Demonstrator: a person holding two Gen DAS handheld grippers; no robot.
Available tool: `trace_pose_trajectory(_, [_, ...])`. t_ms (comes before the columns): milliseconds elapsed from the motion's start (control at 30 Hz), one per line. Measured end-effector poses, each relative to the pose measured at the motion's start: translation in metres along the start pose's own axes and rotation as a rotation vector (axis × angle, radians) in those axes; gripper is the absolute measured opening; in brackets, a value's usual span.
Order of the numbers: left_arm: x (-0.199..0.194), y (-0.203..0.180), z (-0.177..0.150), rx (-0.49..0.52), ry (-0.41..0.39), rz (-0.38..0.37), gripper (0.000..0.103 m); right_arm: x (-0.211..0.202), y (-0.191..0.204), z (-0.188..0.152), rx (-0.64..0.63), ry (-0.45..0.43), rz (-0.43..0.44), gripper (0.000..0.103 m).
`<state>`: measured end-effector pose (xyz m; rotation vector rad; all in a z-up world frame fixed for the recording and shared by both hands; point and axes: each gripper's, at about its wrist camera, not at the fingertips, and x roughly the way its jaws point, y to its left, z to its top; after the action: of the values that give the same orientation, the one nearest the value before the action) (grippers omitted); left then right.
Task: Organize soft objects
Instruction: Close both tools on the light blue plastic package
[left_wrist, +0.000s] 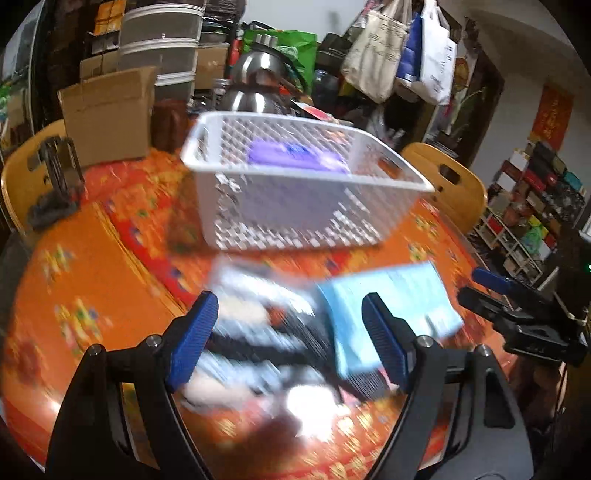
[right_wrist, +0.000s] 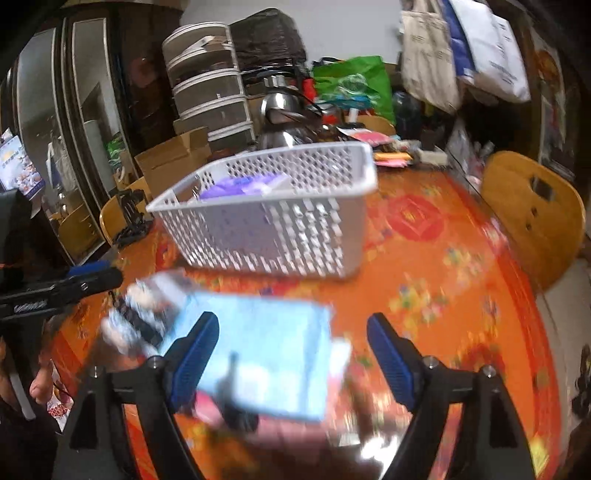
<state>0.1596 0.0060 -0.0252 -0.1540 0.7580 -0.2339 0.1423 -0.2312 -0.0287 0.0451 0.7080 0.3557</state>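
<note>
A white lattice basket (left_wrist: 295, 206) stands on the orange table and holds a purple soft pack (left_wrist: 295, 155); both also show in the right wrist view, basket (right_wrist: 295, 229), pack (right_wrist: 240, 184). In front of it lie a light blue pack (left_wrist: 391, 306) and a black-and-white striped soft item (left_wrist: 255, 332), both blurred. My left gripper (left_wrist: 291, 339) is open above the striped item. My right gripper (right_wrist: 295, 354) is open above the light blue pack (right_wrist: 266, 354), with the striped item (right_wrist: 136, 317) to its left. The right gripper also appears at the right edge of the left wrist view (left_wrist: 517, 310).
A cardboard box (left_wrist: 107, 114), a steel kettle (left_wrist: 258, 81) and stacked drawers (right_wrist: 210, 88) stand behind the basket. Wooden chairs (right_wrist: 532, 214) sit at the table's edges. Bags (left_wrist: 406, 48) hang at the back. A black stand (left_wrist: 59, 173) is at the left.
</note>
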Motion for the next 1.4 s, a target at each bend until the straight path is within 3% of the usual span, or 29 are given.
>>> trace_pose_trajectory(133, [0.007, -0.028, -0.031, 0.044, 0.018, -0.02, 0.078, -0.013, 0.0, -0.025, -0.016, -0.017, -0.017, 0.082])
trace_pose_trajectory(333, [0.034, -0.052, -0.043, 0.062, 0.05, -0.021, 0.076, -0.005, 0.004, -0.035, -0.044, 0.006, -0.006, 0.077])
trace_pose_trajectory(500, [0.049, -0.057, -0.046, 0.068, 0.081, -0.053, 0.057, 0.012, 0.001, -0.035, -0.027, 0.044, 0.044, 0.052])
trace_pose_trajectory(1133, [0.06, -0.053, -0.053, 0.062, 0.046, -0.131, 0.041, 0.017, 0.001, -0.046, -0.032, 0.059, 0.048, 0.049])
trace_pose_trajectory(1233, [0.058, -0.058, -0.056, 0.087, 0.036, -0.136, 0.033, 0.017, 0.006, -0.048, -0.047, 0.056, 0.041, 0.045])
trace_pose_trajectory(1300, [0.058, -0.063, -0.056, 0.105, 0.026, -0.12, 0.032, 0.016, 0.012, -0.049, -0.06, 0.057, 0.055, 0.031])
trace_pose_trajectory(1400, [0.058, -0.062, -0.056, 0.104, 0.012, -0.119, 0.028, 0.015, 0.02, -0.049, -0.093, 0.047, 0.015, 0.029])
